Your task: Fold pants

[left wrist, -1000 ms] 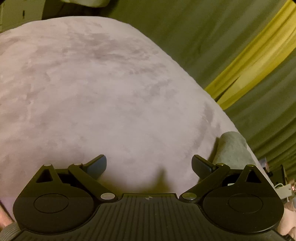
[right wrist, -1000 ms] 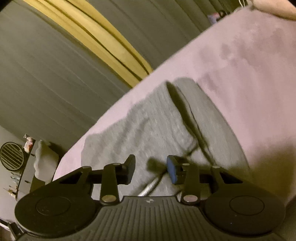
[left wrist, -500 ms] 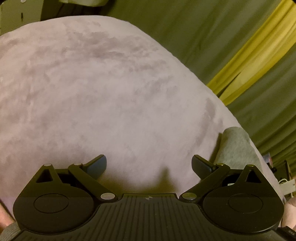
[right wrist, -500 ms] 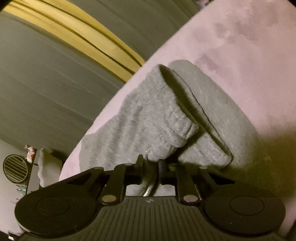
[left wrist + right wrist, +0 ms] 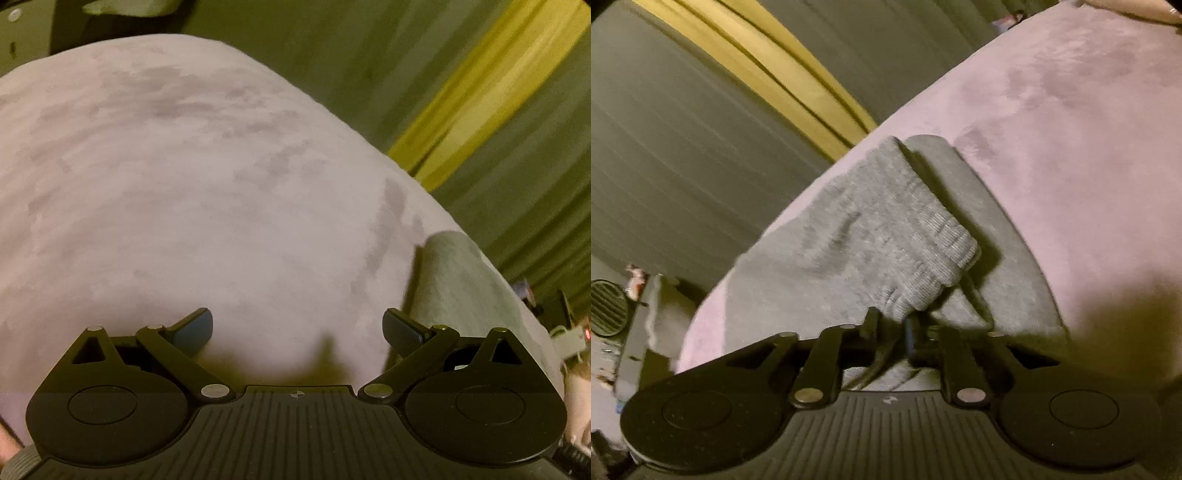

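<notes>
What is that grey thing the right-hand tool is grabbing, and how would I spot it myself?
Start at the broad pink plush blanket that covers the surface. Near its edge, by the green curtain with the yellow stripe, lie grey knit pants. The right gripper has a ribbed cuff of them between its jaws, which are opening; they are the only grey ribbed cloth on the pink.

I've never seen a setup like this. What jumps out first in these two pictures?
In the right wrist view, the grey pants lie near the edge of a pale pink plush cover, one ribbed cuff lifted between the fingers of the right gripper, whose jaws are opening slightly around the fabric. In the left wrist view, the left gripper is wide open over bare cover, holding nothing. A yellow stripe cuts across the olive curtain behind.
</notes>
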